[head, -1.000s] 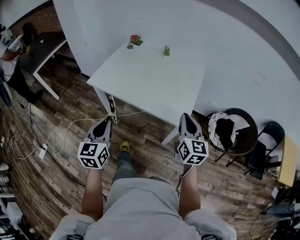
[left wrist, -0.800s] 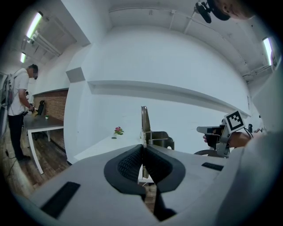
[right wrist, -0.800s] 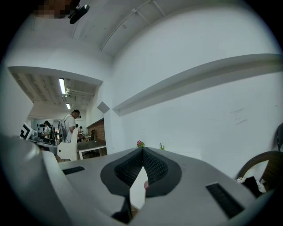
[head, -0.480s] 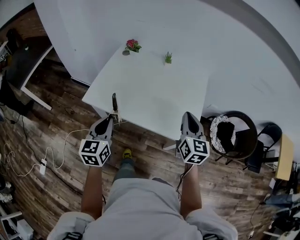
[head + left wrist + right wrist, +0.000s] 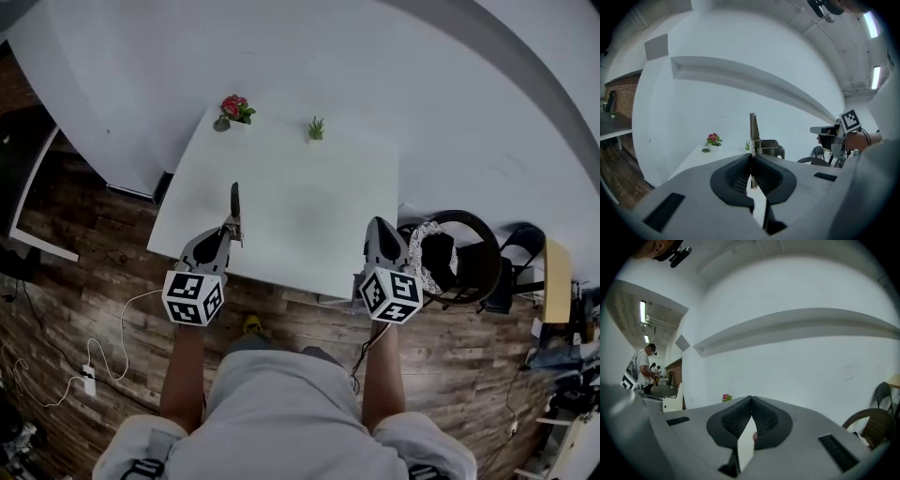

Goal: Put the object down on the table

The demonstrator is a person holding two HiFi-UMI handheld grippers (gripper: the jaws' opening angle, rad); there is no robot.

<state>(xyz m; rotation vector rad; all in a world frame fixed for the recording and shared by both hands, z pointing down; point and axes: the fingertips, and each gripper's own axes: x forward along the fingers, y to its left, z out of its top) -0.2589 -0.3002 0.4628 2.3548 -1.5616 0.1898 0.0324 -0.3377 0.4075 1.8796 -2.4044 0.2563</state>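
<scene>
The left tongs (image 5: 231, 231) are clenched on a slim metal tool (image 5: 234, 199), which stands upright above the worktop's (image 5: 309, 211) near-left edge. The right tongs (image 5: 378, 228) are pressed together, empty. The tool is best carried inward, lowered until it touches, tipped flat, then released.

Table (image 5: 309, 202) ahead of left claw (image 5: 230, 228) and right claw (image 5: 377, 223) is bare up to flower pot (image 5: 232, 109) and small plant (image 5: 316, 128) at far edge. Chair (image 5: 492, 267) stands beside right claw.

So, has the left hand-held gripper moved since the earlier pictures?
Yes, forward: the left hand-held gripper now reaches over the table; earlier it stopped short of it.
</scene>
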